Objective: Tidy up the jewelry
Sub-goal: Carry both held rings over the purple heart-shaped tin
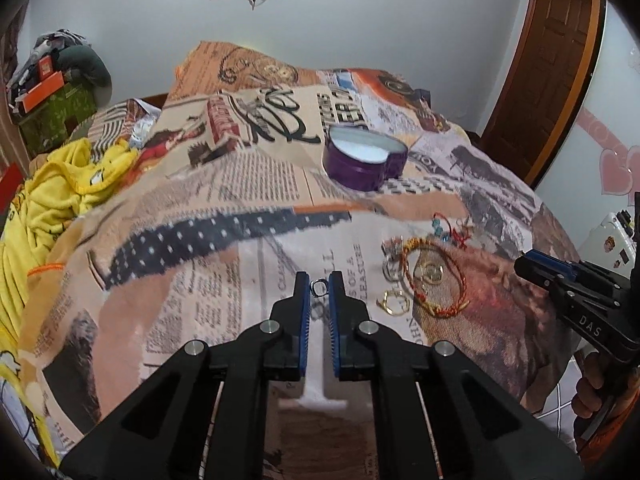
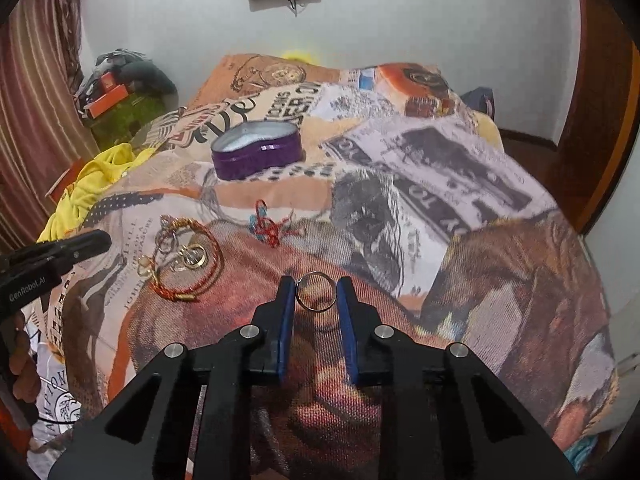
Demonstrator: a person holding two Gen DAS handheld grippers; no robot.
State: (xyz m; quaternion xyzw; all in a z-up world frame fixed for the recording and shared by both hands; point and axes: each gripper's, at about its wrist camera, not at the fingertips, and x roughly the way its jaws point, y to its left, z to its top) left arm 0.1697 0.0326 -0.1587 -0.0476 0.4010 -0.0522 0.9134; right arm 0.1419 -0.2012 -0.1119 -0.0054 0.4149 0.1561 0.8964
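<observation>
The left gripper (image 1: 319, 289) pinches a small dark ring (image 1: 318, 287) at its tips. The right gripper (image 2: 316, 292) squeezes a silver ring (image 2: 316, 292) between its 2 blue pads. Past the left gripper, at 2 o'clock, gold rings (image 1: 394, 303) and a red-gold bracelet (image 1: 430, 280) lie on the newspaper-print blanket (image 1: 248, 216). Farther, at 12 o'clock, sits an open purple heart-shaped tin (image 1: 364, 158).

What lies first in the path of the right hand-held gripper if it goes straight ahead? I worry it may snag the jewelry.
Probably only the printed newspaper-pattern bedspread. The right hand-held gripper, pinching a thin silver ring, points past the purple heart-shaped tin, which sits ahead to the left. Depth is unclear.
</observation>
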